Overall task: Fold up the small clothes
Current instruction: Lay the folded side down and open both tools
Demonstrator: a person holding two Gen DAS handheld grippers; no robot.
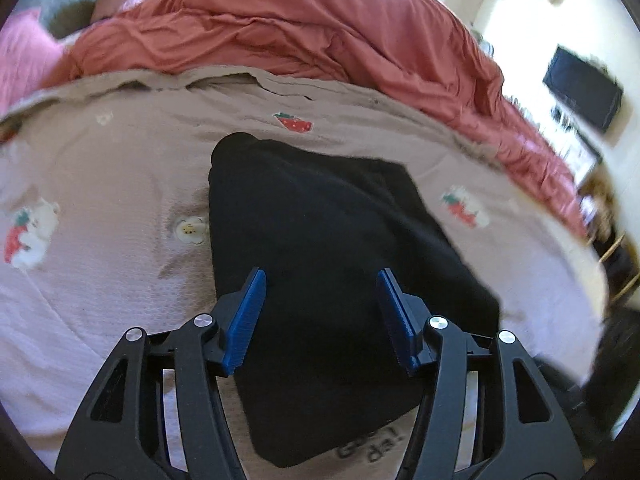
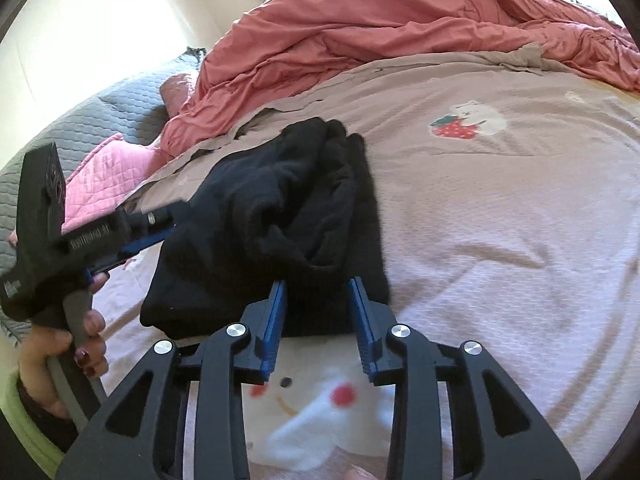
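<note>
In the left wrist view the left gripper (image 1: 321, 316) hangs low over the black garment (image 1: 320, 272), its 2 blue-padded fingers (image 1: 246, 320) spread wide with the dark cloth showing between them; whether the pads touch the fabric cannot be told. The garment is a small piece of soft black knit, folded into a rough rectangle, with no print or trim visible. Its near end runs under the gripper, its far end is rounded and bulky, and 1 far corner comes to a sharp point.

In the right wrist view the right gripper (image 2: 318, 320) sits at the garment's (image 2: 272, 220) near edge, fingers (image 2: 274, 320) parted and nothing pinched between them. From here the cloth shows an upper layer bunched in loose rolls over a flatter layer below. At the left, a hand (image 2: 60, 356) with dark red nails holds the handle of the left gripper (image 2: 160, 232), whose tips reach the garment's left side.

The garment lies near the middle of a pale pink blanket (image 1: 100, 312) printed with strawberries (image 1: 294, 122) and white bears (image 2: 478, 114). Beyond the blanket's far edge a rumpled coral duvet (image 1: 300, 28) piles up. Past it, toward the far left corner of the bed, sit a pink quilted pillow (image 2: 108, 172) and a grey quilted cover (image 2: 100, 120).
</note>
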